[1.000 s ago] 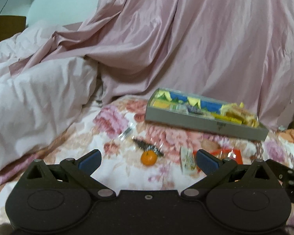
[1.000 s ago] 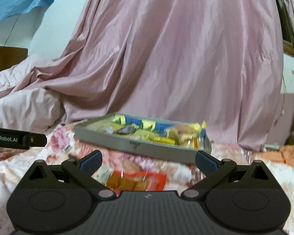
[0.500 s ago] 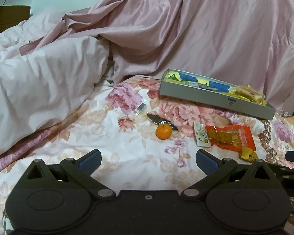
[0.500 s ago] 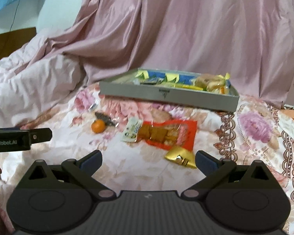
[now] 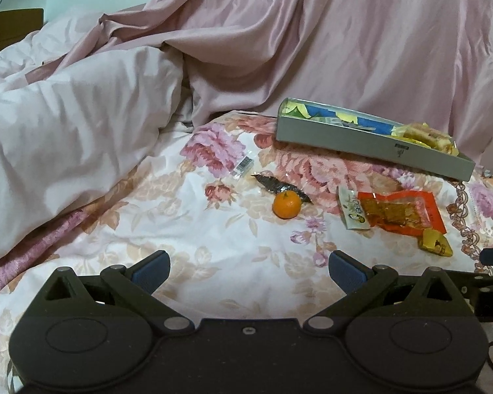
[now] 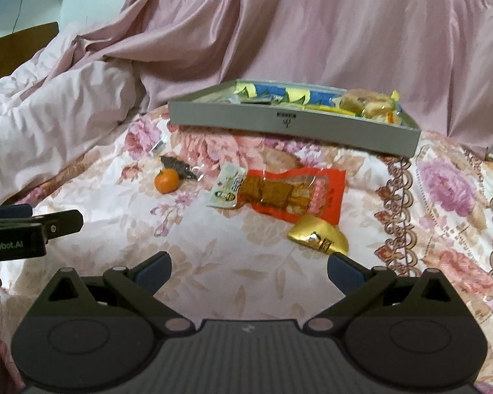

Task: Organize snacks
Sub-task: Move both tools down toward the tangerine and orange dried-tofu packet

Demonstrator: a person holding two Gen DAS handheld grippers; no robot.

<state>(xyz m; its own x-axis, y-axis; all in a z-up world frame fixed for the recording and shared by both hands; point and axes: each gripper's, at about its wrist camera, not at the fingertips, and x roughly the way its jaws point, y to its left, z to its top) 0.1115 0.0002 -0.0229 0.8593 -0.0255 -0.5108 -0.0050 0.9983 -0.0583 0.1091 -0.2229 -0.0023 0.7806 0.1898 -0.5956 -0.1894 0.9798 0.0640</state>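
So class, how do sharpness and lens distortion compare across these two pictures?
Left wrist view: sharp, the orange crisp, dark vignette in the corners. Right wrist view: slightly softer, the grey tray's front edge bowed by the fisheye; both dimly, evenly lit.

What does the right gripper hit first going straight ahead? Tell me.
Probably the bedspread first, since the open right gripper angles down at it; skimming above it, likely the orange snack packet. Depth is unclear.

White lettering reading "Robot.AI", its start cut off at the picture edge, stands on the black body of the left claw, seen left of the right claw. Print on the grey tray and snack wrappers is too small to read.
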